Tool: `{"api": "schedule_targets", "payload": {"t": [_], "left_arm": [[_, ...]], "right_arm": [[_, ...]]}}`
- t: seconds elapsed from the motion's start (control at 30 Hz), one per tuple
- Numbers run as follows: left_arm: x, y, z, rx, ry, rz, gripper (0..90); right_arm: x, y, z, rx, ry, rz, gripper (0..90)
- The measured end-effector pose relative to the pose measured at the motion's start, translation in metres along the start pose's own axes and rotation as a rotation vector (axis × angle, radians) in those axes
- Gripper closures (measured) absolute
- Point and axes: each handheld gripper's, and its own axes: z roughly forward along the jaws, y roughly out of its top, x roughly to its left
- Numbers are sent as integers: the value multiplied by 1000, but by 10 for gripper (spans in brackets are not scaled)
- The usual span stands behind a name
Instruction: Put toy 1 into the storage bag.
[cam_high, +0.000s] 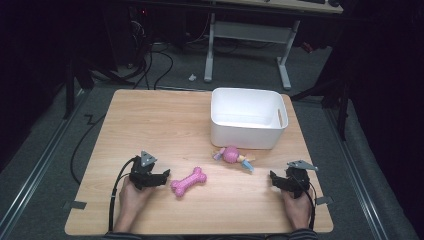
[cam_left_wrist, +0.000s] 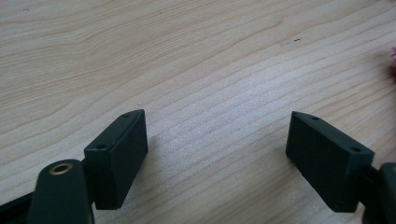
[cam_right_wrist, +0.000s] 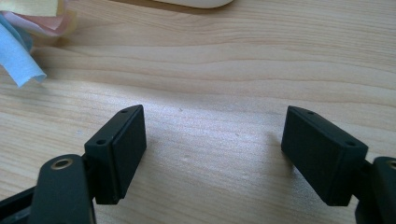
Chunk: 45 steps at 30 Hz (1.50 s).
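A pink bone-shaped toy (cam_high: 188, 181) lies on the wooden table (cam_high: 150, 125) near the front middle. Just left of it rests my left gripper (cam_high: 164, 176), open, jaws wide apart over bare wood (cam_left_wrist: 217, 140). A pink ball toy with blue and yellow ribbon tails (cam_high: 232, 156) lies in front of the white bin (cam_high: 248, 117). My right gripper (cam_high: 273, 177) rests at the front right, open and empty (cam_right_wrist: 214, 135). The ribbon tails (cam_right_wrist: 21, 56) show at the top left of the right gripper view.
The white bin stands at the back right of the table, and its base edge (cam_right_wrist: 196, 3) shows at the top of the right gripper view. Desk legs and cables (cam_high: 150, 60) are on the floor beyond the table.
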Motion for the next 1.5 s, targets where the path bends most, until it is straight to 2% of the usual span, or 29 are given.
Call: {"api": "schedule_targets", "payload": {"t": [0.23, 0.4, 0.53, 0.73, 0.9, 0.97, 1.2, 1.33, 1.5], "left_arm": [[1, -1, -1, 1, -3, 6, 226], [4, -2, -3, 5, 8, -6, 231], [8, -3, -7, 10, -2, -23, 236], [13, -6, -14, 21, 11, -45, 240], [14, -3, -26, 20, 15, -33, 245], [16, -1, -35, -6, 6, -37, 257], [18, 7, -54, -40, -18, -45, 267], [16, 12, -63, -45, -46, -30, 271], [7, 20, -70, -48, -97, 6, 273]], "right_arm": [[0, 0, 0, 2, 4, -7, 220], [0, 0, 0, 0, 7, -10, 220], [0, 0, 0, -1, 7, -10, 220], [0, 0, 0, -1, 7, -10, 220], [1, 0, 0, -1, 8, -10, 220], [1, 0, 0, 0, 9, -11, 220], [1, 0, 0, 0, 10, -11, 220], [1, 0, 0, 0, 10, -9, 220], [1, 0, 0, 1, 11, -10, 220]]}}
